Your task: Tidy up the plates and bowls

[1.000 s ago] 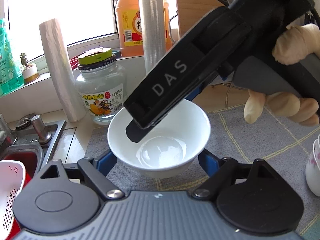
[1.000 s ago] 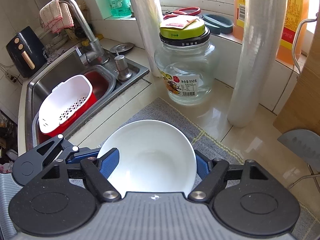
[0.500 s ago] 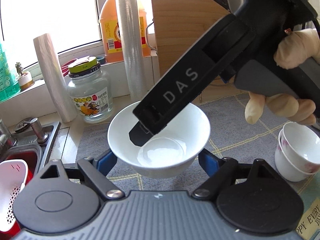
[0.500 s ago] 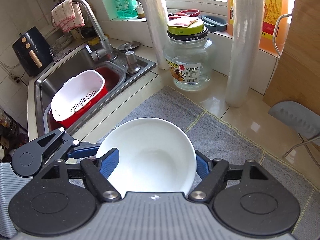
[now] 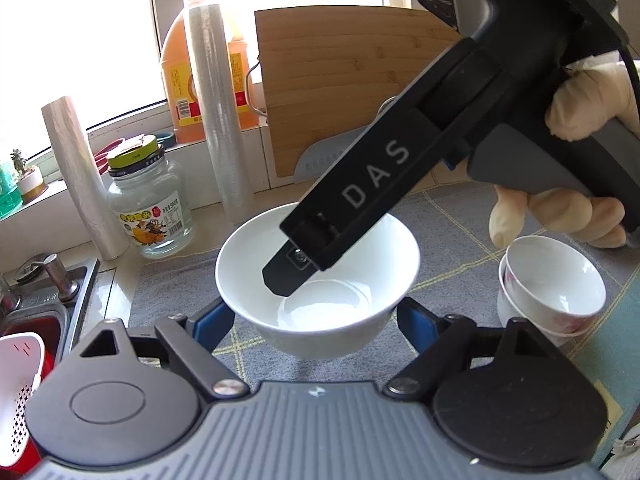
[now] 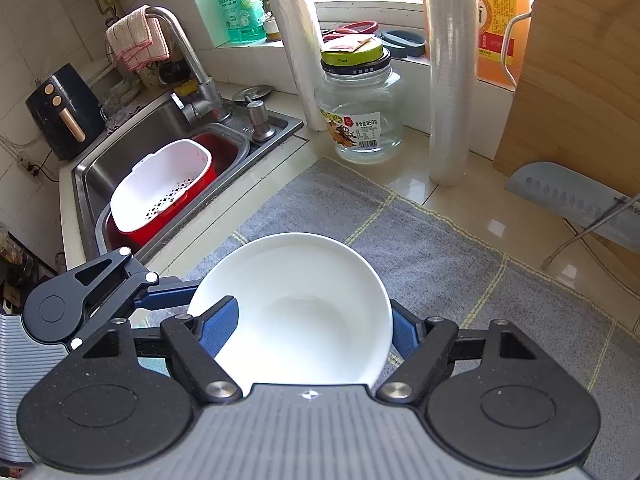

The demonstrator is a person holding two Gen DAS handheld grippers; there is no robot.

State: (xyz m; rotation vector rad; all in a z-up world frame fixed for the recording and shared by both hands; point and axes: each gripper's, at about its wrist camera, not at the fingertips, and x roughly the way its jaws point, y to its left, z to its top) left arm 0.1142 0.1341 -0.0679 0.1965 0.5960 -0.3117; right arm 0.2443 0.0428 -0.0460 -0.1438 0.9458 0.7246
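Observation:
A plain white bowl (image 5: 320,264) hangs just above the grey mat, held by both grippers. My left gripper (image 5: 316,320) is shut on its lower sides, a blue pad (image 5: 214,322) on each flank. In the left wrist view the right gripper's black finger (image 5: 360,208) slants down into the bowl from the upper right, with a gloved hand (image 5: 560,208) behind it. My right gripper (image 6: 312,328) is shut on the same bowl (image 6: 304,304), its left pad (image 6: 218,326) over the rim. One finger of the left gripper (image 6: 168,294) reaches in from the left. Two stacked small white bowls (image 5: 552,280) stand at the right.
A grey checked mat (image 6: 420,240) covers the counter. Behind it stand a glass jar (image 6: 360,112), two film rolls (image 6: 448,80), an oil bottle (image 5: 184,72), a bamboo cutting board (image 5: 340,88) and a cleaver (image 6: 572,200). The sink (image 6: 132,148) with a white-and-red strainer basket (image 6: 160,196) lies to the left.
Both grippers have carried the bowl rightward along the counter and slightly up. The jar and sink have receded to the left, and the stacked small bowls have come into view.

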